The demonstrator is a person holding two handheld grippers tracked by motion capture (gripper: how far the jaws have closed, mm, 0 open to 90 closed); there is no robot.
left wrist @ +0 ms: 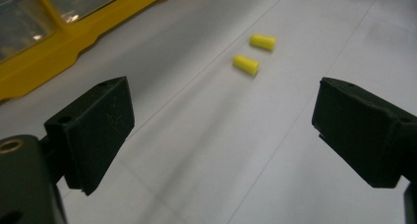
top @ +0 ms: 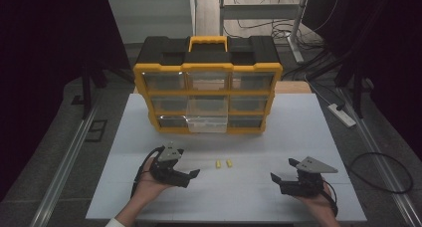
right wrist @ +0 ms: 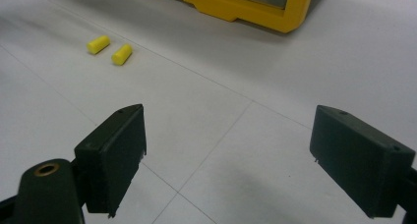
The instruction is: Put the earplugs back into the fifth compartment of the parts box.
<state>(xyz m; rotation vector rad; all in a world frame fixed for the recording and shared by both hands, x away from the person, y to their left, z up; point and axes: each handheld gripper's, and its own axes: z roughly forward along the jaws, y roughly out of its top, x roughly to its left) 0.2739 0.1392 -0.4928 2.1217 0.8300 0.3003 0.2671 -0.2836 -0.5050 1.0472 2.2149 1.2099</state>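
Plugs, two small yellow ones, lie side by side on the worktop: the left plug (top: pixel 218 164) and the right plug (top: pixel 229 163), close but apart, between the two grippers and at about 6 o'clock from the organizer (top: pixel 207 90). They look like foam earplugs, so I judge them very light, soft and squashy, not fragile, and apt to roll or skid away if nudged from one side. The best hold is probably across the round body at mid-length, jaws closing gently on both sides at once.

The left gripper (top: pixel 195 174) sits at 8 o'clock from the plugs, held in a hand, its jaws wide apart and holding nothing. The right gripper (top: pixel 274 177) sits at 4 o'clock from them, jaws equally wide and empty.

From above, the plugs are mere specks, while the organizer shows whole: black top, yellow handle, clear drawers, and one bottom-middle drawer (top: pixel 207 121) pulled out toward the person. The left gripper view brings the plugs close, showing the nearer plug (left wrist: pixel 246 64) as a tapered cylinder lying on its side, slightly blurred, with the other just beyond it. The right gripper view shows both at 11 o'clock, well off its jaws' line, and the organizer's yellow base at the top.
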